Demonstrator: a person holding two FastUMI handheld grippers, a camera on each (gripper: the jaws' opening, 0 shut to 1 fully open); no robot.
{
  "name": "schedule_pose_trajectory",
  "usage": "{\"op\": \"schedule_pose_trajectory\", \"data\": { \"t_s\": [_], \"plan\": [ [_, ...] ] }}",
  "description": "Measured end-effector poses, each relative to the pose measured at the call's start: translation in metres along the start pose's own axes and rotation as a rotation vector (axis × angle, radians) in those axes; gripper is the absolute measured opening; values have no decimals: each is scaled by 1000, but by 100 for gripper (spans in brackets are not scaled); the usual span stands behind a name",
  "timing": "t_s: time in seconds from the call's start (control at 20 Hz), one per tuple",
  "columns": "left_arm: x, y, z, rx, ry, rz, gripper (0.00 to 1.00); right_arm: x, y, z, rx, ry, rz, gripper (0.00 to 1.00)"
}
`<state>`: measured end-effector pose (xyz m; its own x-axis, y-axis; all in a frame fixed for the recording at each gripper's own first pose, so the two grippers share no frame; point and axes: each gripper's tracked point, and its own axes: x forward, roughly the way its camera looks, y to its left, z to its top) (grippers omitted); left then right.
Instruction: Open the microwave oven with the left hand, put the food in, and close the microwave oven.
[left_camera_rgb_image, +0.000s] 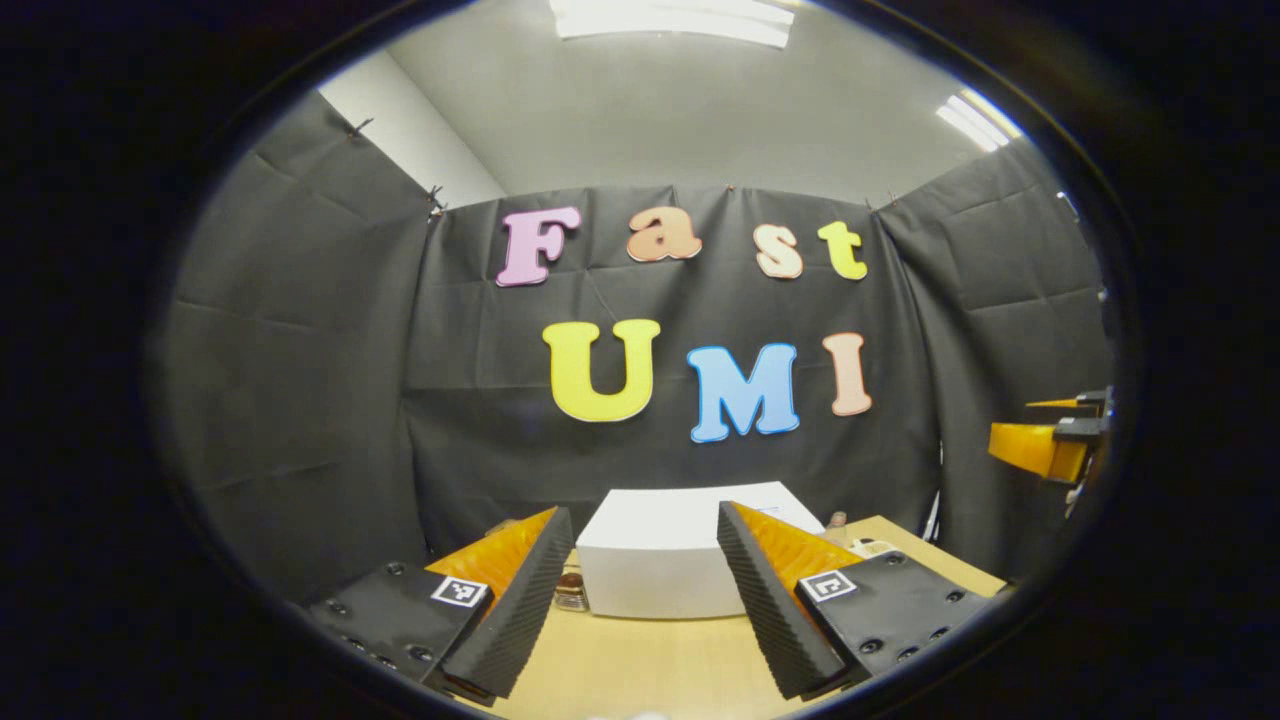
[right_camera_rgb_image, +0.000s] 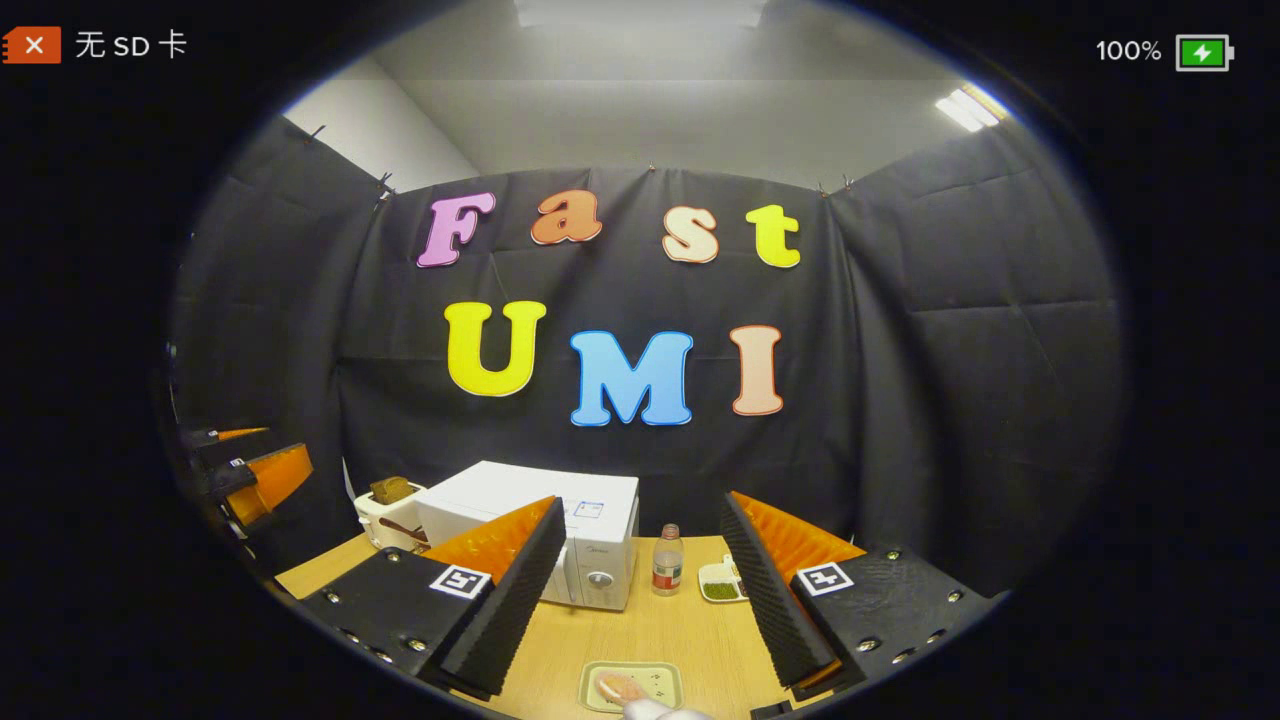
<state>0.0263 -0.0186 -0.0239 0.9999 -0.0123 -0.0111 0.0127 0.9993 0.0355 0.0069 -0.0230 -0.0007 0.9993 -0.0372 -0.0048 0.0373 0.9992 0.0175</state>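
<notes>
While both grippers hung raised and spread apart, nothing was held.
Left gripper (left_camera_rgb_image: 640, 590) faced the closed microwave (right_camera_rgb_image: 560, 545) at the table's far side; food (right_camera_rgb_image: 622, 687) waited near, below right gripper (right_camera_rgb_image: 640, 590).

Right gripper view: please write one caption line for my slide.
Open right gripper hovers above wooden table, facing closed white microwave oven, small bottle and food on pale square plate.
</notes>
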Motion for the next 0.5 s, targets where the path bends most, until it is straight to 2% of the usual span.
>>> {"op": "schedule_pose_trajectory", "data": {
  "t_s": [0.15, 0.25, 0.35, 0.45, 0.5],
  "plan": [
    [26, -22, -37, -23, 16, -18, 99, 1, -8, 6, 15, 5, -2, 95],
    [46, -44, -68, -25, 21, -34, 95, 2, -17, 11, 14, 12, -10, 95],
    [69, -74, -103, -11, 26, -64, 99, 3, -26, 17, 6, 16, -20, 95],
    [94, -112, -146, 3, 60, -112, 97, 5, -37, 20, -9, 24, -35, 95],
    [109, -131, -168, 11, 69, -129, 100, 6, -43, 21, -18, 28, -44, 95]
  ]
}}
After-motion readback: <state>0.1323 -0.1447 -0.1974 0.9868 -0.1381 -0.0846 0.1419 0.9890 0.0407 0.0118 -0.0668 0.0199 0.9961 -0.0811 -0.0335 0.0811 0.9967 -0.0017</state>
